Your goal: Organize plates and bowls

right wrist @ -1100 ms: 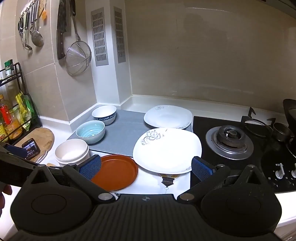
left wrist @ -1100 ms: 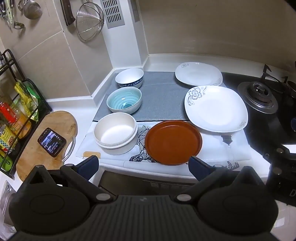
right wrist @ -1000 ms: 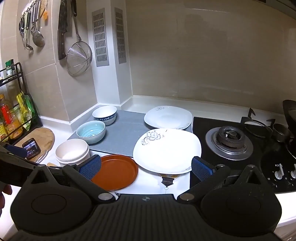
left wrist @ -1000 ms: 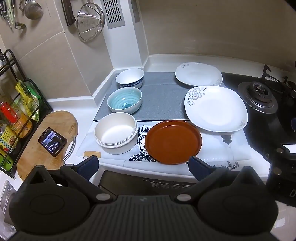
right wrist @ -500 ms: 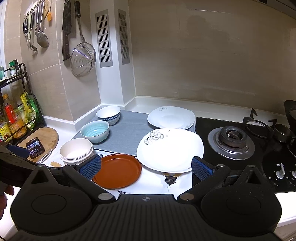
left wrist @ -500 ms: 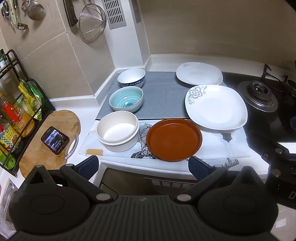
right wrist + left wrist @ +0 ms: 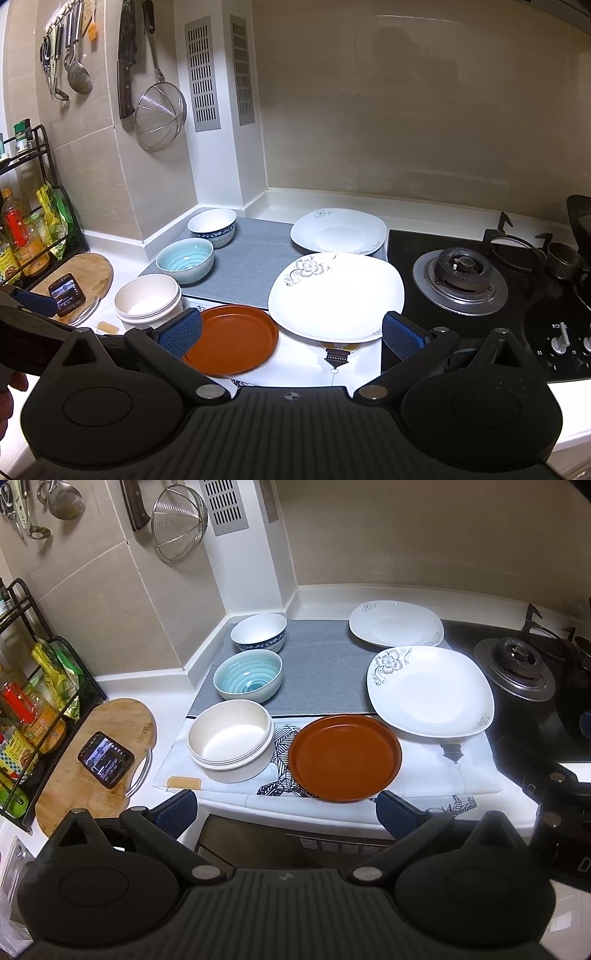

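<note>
On the counter stand stacked cream bowls (image 7: 229,744) (image 7: 147,301), a teal bowl (image 7: 248,677) (image 7: 184,259) and a white bowl with a blue rim (image 7: 259,631) (image 7: 212,222). A brown plate (image 7: 344,762) (image 7: 231,339) lies in front. A large white flowered plate (image 7: 430,690) (image 7: 336,295) lies to its right, a smaller white plate (image 7: 396,623) (image 7: 338,230) behind that. My left gripper (image 7: 286,810) is open and empty, off the counter's front edge. My right gripper (image 7: 291,334) is open and empty, in front of the brown and large white plates.
A gas hob (image 7: 460,277) lies to the right. A wooden board (image 7: 92,753) with a phone (image 7: 106,759) is at the left, beside a black rack of bottles (image 7: 26,716). A strainer (image 7: 159,110), knife and ladles hang on the wall.
Both grippers have shifted slightly; the dishes sit a little further right and lower in the views. Nothing was grasped or moved on the counter.
</note>
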{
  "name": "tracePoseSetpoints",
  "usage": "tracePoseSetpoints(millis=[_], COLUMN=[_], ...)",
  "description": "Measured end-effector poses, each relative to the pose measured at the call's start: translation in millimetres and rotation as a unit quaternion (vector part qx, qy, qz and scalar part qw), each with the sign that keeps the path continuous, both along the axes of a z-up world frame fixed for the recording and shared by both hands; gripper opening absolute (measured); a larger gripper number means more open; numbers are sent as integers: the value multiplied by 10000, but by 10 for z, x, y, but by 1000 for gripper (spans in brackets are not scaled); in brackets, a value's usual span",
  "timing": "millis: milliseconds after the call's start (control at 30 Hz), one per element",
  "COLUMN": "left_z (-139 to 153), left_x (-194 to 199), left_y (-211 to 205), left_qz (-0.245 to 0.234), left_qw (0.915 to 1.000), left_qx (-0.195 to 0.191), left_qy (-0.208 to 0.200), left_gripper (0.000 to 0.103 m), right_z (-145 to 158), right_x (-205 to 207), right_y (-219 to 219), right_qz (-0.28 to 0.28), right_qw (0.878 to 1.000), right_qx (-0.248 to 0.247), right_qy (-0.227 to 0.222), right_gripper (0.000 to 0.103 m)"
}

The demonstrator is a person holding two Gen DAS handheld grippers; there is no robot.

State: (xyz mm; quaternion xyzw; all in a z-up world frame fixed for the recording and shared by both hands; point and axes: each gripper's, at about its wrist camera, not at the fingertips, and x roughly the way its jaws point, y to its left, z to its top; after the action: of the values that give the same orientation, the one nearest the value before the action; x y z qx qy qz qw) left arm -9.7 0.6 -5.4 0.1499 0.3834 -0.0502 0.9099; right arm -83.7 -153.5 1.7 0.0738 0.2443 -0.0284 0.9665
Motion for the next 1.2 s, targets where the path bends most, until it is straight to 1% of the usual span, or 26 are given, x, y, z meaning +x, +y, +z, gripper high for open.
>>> tracePoseSetpoints(millis=[33,67,100,167,267,433,600,700,900,967,1200], left_z=[-5,-18,-31,-49,-58,-68,-102,-127,-170,-196,-250], left_x=[12,3,0,4,37,89,139,178,279,310,422], left_y=[5,1,-5,-7,6,3,-1,-1,8,22,49], left_qz=[6,7,9,15,49,67,97,110,245,295,540], left_qw=[10000,10000,9999,9999,10000,9999,9997,9997,9987,9985,9952], left_qx=[2,36,103,123,78,138,182,142,170,146,130], left_qy=[5,-8,-53,-76,-1,-4,109,165,421,439,802], left_gripper=[103,103,103,103,103,103,103,103,103,103,103], right_z=[-5,-9,-19,-28,-41,-51,-79,-113,-177,-200,-260], right_x=[10,29,27,50,82,141,219,284,412,462,673], right_y=[6,35,32,22,22,27,21,-4,-77,-92,-142], right_qz=[-1,-13,-13,7,34,70,119,146,216,260,483], right_qw=[10000,9997,9998,9999,9999,9999,9997,9995,9983,9977,9947], right_qx=[-35,-185,-191,-147,-103,-97,-124,-57,126,162,328], right_qy=[-23,-130,-62,-10,36,74,151,274,534,598,849], right_gripper=[103,103,103,103,103,103,103,103,103,103,103])
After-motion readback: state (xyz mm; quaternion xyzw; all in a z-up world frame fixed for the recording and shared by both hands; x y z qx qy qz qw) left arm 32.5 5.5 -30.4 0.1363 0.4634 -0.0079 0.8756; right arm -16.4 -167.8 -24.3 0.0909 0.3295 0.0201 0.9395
